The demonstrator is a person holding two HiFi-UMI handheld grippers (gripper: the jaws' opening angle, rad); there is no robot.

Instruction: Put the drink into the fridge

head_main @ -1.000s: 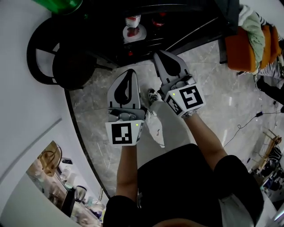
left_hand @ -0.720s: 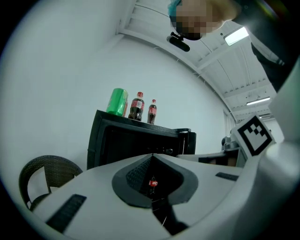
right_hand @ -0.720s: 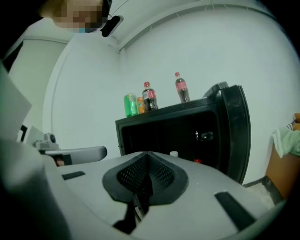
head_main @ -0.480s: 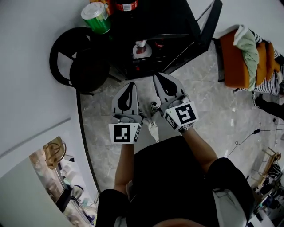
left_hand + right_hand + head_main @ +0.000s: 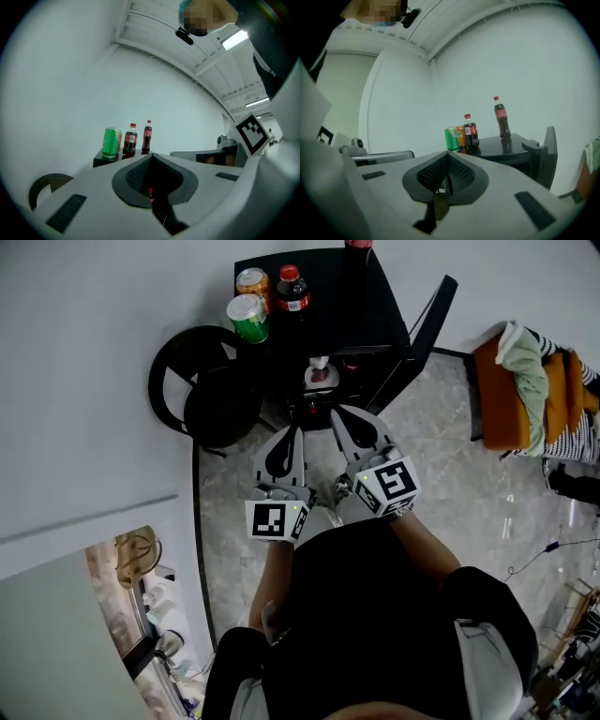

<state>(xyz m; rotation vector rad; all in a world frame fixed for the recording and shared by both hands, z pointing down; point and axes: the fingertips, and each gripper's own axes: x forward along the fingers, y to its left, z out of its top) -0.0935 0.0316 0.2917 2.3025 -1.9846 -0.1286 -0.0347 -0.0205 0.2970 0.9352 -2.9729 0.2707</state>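
Note:
A small black fridge (image 5: 375, 310) stands against the wall with its door (image 5: 427, 329) swung open to the right. On its top are a green can (image 5: 247, 317), an orange can (image 5: 251, 281), a cola bottle (image 5: 292, 289) and a second cola bottle (image 5: 501, 117) further back. My left gripper (image 5: 292, 431) and right gripper (image 5: 340, 415) hang side by side in front of the open fridge, both shut and empty. The left gripper view shows the green can (image 5: 111, 142) and both bottles (image 5: 130, 139) beyond my shut left gripper (image 5: 151, 158).
Inside the fridge sits a white and red item (image 5: 320, 377) on a shelf. A round black chair (image 5: 202, 395) stands left of the fridge. An orange seat with clothes (image 5: 525, 371) is at the right. A cluttered counter (image 5: 141, 587) lies lower left. Marble floor surrounds me.
The view has pulled back and up, so the fridge top with its drinks has come into sight. Both grippers stay shut and close together, pointing at the fridge.

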